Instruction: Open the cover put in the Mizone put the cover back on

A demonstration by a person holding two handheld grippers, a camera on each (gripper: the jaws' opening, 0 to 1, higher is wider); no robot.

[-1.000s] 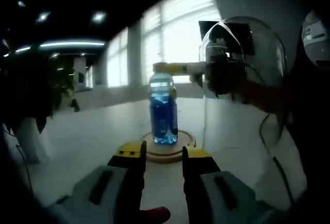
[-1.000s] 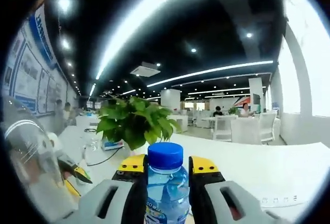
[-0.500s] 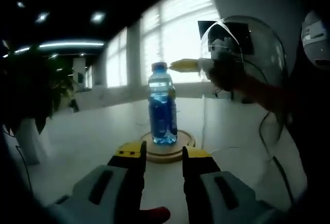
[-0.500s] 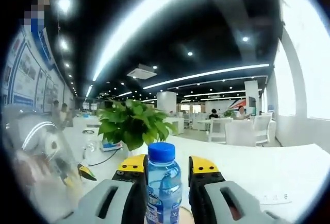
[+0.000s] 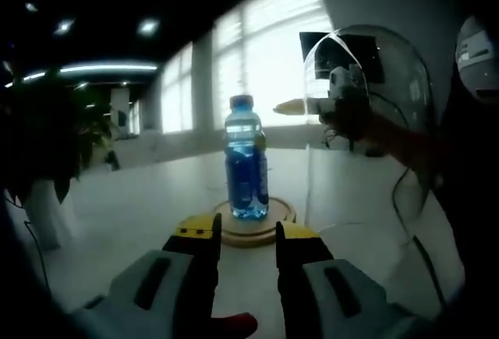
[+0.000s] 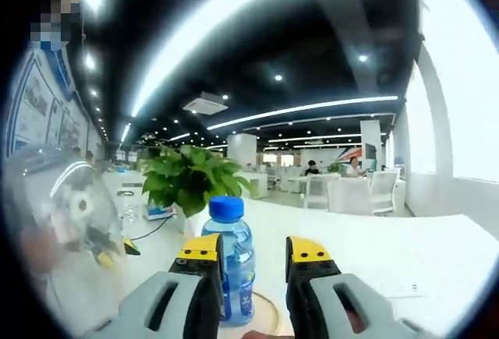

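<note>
A blue Mizone bottle (image 5: 247, 164) with a blue cap stands upright on a round wooden base (image 5: 257, 230) on the white table. My left gripper (image 5: 248, 231) is open just short of the base, with nothing between its fingers. To the right of the bottle stands the clear glass dome cover (image 5: 370, 121), off the base. My right gripper (image 5: 290, 107) reaches in from the right at cap height, apart from the bottle. In the right gripper view the bottle (image 6: 231, 265) stands beyond my open right gripper (image 6: 253, 252), with the dome (image 6: 58, 238) at the left.
A leafy potted plant (image 6: 191, 179) stands behind the bottle and shows dark at the left (image 5: 43, 152) in the left gripper view. A thin cable (image 5: 405, 214) runs over the table by the dome. White chairs and seated people (image 6: 351, 187) are far back.
My right gripper has drawn back from the bottle's neck, leaving the bottle standing on the base. The left gripper, the bottle and the dome have not moved.
</note>
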